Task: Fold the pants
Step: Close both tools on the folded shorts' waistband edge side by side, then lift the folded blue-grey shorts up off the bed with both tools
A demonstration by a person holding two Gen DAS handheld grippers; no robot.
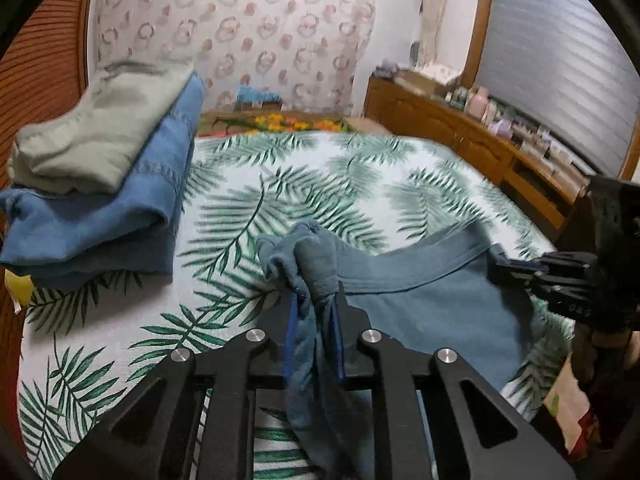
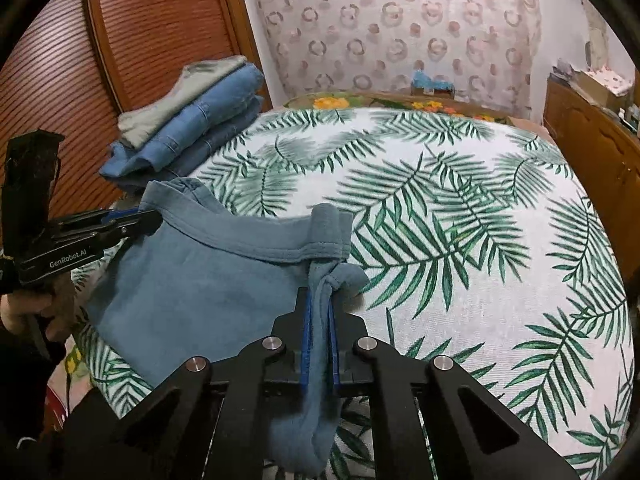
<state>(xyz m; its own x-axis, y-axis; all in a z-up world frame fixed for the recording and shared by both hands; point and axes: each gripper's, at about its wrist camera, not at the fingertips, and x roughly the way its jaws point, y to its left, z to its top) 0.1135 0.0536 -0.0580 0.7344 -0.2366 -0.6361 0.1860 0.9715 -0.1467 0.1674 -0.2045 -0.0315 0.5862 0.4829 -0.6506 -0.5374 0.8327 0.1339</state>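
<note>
both hand-held grippers pinch the blue pants point(image 2: 192, 280) waistband; only the right wrist view shows the person's hand point(image 2: 36, 312).

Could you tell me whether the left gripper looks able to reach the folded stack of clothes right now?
Probably not: the left gripper is shut on the blue pants, though the bedspread toward the folded stack looks unobstructed.

You hold soft, fuzzy grey-blue cloth pants point(image 2: 208, 280) in matt black plastic grippers point(image 2: 318, 312) with shiny round metal bolts point(image 2: 271, 343).
</note>
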